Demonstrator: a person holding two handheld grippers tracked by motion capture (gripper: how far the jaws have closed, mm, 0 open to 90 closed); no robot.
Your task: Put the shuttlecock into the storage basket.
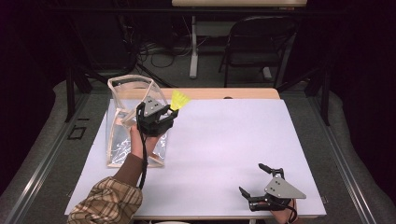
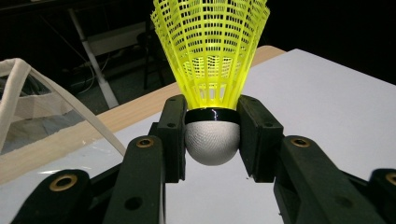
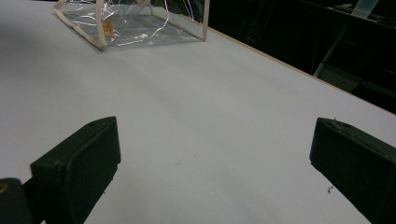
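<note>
Left gripper: clamped on the shuttlecock at its cork.
Shuttlecock: skirt pointing away, just beside the clear bag, probably over its right edge.
Right gripper: jaws apart, idle, well away.

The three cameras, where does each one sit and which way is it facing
High view: above the person's side, looking forward and down on the table; forearms, left tool and right tool show.
Left gripper view: rides the left tool, looking along its jaws clamping the yellow shuttlecock.
Right gripper view: rides the right tool, looking across the table between open jaws.
Shared: the clear bag appears in all three.
</note>
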